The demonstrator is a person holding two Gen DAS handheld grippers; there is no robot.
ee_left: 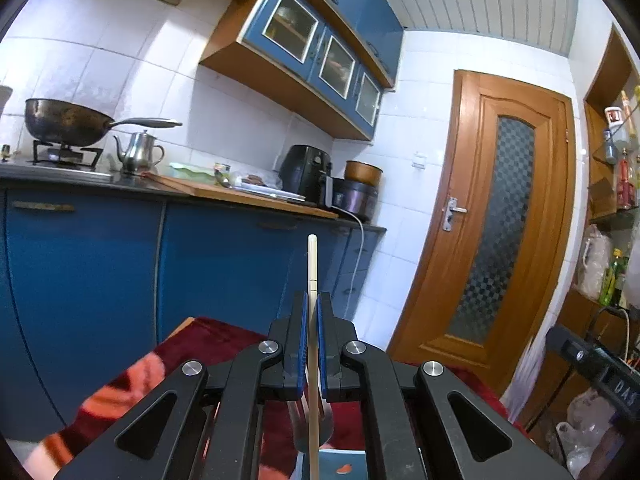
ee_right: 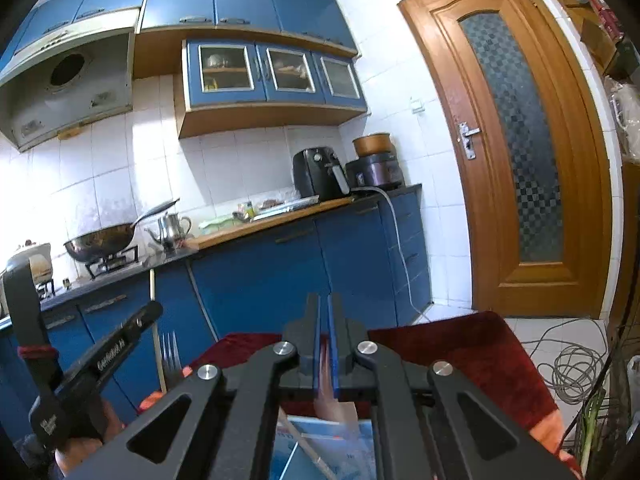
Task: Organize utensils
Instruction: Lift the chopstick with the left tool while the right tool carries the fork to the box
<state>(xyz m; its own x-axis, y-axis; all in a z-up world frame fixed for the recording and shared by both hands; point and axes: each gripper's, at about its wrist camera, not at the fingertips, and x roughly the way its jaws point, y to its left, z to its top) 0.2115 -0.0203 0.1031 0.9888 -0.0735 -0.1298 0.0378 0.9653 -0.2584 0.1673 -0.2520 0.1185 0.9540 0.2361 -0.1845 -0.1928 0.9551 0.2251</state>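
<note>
**Desk:** What are your two tools doing?

**Me:** My left gripper (ee_left: 313,300) points nearly level toward the blue cabinets (ee_left: 224,256), its jaws clamped on a pale chopstick (ee_left: 312,264). The stick stands almost upright, its top rising above the fingertips against the cabinet fronts and its lower end running down past the bottom of the left wrist view. My right gripper (ee_right: 324,300) also points roughly level at the cabinets. Its jaws are together with only a thin slit between the blue pads (ee_right: 317,344); something pale and blurred sits low behind them, and I cannot tell what it is.

**Desk:** And the utensils?

**Me:** Seen from the right wrist, a fork (ee_right: 170,354) stands tines-up in front of the cabinets, just beside the left tool's black body. Another chopstick (ee_right: 308,450) lies slanted on a light blue sheet (ee_right: 340,446) under my right gripper.

**Desk:** The room?

**Me:** A dark red cloth (ee_right: 460,354) covers the surface before the cabinets. On the counter (ee_left: 240,196) above them sit a wok (ee_left: 66,122) on the burner, a steel teapot (ee_left: 138,152), a black air fryer (ee_left: 304,174) and a cooker (ee_left: 356,196). Right of the cabinets stands a wooden door (ee_left: 492,216) with patterned glass.
</note>
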